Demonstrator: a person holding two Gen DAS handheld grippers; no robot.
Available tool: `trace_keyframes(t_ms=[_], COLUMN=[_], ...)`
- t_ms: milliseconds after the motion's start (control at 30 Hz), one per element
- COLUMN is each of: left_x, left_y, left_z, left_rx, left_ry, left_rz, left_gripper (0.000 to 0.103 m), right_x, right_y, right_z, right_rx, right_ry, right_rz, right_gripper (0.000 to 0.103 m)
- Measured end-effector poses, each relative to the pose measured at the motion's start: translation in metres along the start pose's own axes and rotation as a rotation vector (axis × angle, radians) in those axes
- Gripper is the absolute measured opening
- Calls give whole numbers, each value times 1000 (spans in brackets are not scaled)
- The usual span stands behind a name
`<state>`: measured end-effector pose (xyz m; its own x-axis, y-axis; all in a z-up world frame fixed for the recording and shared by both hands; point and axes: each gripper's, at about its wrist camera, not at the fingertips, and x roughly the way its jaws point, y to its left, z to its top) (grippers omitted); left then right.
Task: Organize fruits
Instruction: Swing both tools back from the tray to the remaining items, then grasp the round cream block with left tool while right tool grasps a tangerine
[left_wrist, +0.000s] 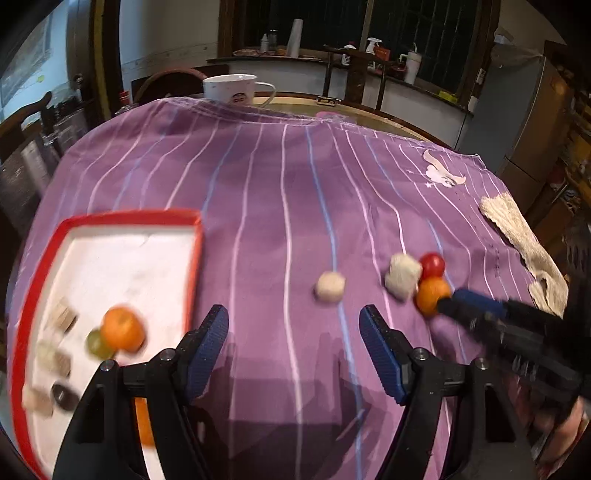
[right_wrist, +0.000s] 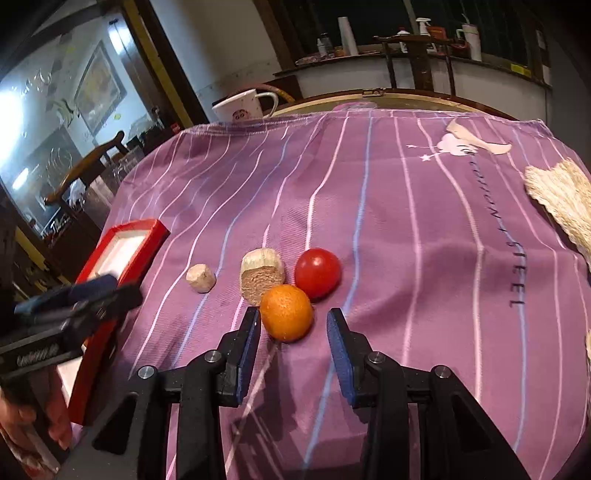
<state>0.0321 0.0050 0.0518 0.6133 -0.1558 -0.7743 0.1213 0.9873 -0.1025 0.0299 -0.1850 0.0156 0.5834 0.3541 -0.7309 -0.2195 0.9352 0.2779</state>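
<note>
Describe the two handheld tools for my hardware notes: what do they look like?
Both match. The left tool has angular black plastic fingers faced with ribbed blue pads and silver screw heads at the pivots. The right tool is built the same. In the right wrist view, the left tool's black body carries blurred white lettering. No cables or sleeves show.

The purple striped cloth (right_wrist: 424, 229) carries a vertical line of dark print at its right side; the near end reads "STEEL", the far letters are too small to make out. The white mug (right_wrist: 242, 107) bears a cartoon emblem, unreadable.
</note>
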Motion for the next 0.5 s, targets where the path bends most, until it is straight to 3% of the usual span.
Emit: trace_keyframes(t_ms=[200,500], left_x=[37,55], left_y=[-12,-20], left_z=[15,9], left_rx=[37,101], left_ry=[26,38], left_rz=[9,15], left_gripper=[73,73], right_x=[13,13], right_y=[9,7], right_z=[2,1], right_rx=[-48,-39], right_ry=[8,-7], right_rz=[-17,-2], right_gripper=[41,41])
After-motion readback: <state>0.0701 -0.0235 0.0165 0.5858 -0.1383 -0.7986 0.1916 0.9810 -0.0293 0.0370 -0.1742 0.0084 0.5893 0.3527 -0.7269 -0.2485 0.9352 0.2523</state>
